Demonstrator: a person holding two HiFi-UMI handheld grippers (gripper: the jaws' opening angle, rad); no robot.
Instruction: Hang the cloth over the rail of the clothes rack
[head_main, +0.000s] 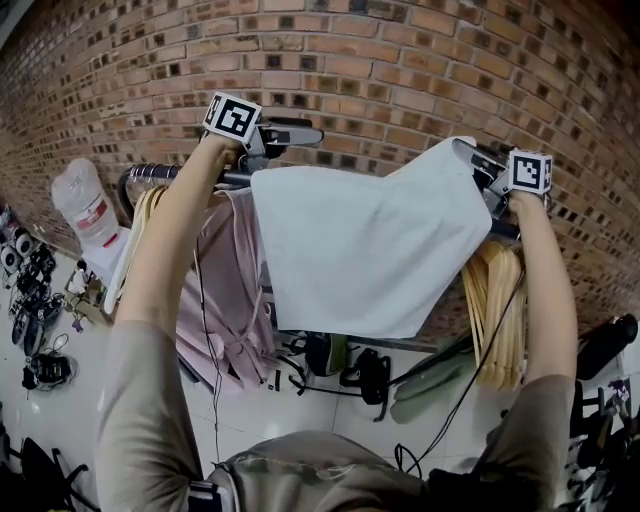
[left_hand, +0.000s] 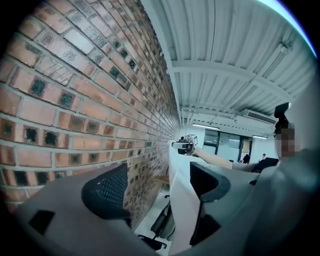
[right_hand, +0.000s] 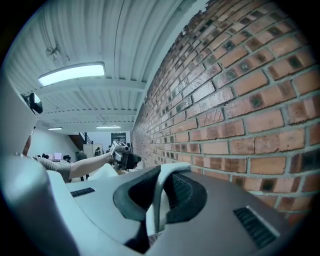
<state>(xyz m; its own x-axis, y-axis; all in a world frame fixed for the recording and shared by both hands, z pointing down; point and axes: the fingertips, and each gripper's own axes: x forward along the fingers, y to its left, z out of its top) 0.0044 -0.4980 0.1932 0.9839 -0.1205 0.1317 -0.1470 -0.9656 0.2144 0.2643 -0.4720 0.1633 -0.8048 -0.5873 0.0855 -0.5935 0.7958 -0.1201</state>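
A white cloth (head_main: 370, 240) hangs over the dark rail (head_main: 160, 172) of the clothes rack in front of a brick wall. In the head view my left gripper (head_main: 305, 135) is at the cloth's upper left corner. In the left gripper view its jaws stand wide open (left_hand: 155, 182); the cloth's edge (left_hand: 182, 210) runs down between them, close to the right-hand pad (left_hand: 207, 180). My right gripper (head_main: 468, 152) holds the cloth's upper right corner. In the right gripper view it is shut (right_hand: 160, 192) on a thin white fold of cloth (right_hand: 159, 210).
A pink garment (head_main: 235, 290) hangs on the rail left of the cloth. Wooden hangers (head_main: 495, 310) hang at the right, paler ones (head_main: 140, 230) at the left. The brick wall (head_main: 400, 70) is close behind. A water bottle (head_main: 85, 210) and shoes stand on the floor at left.
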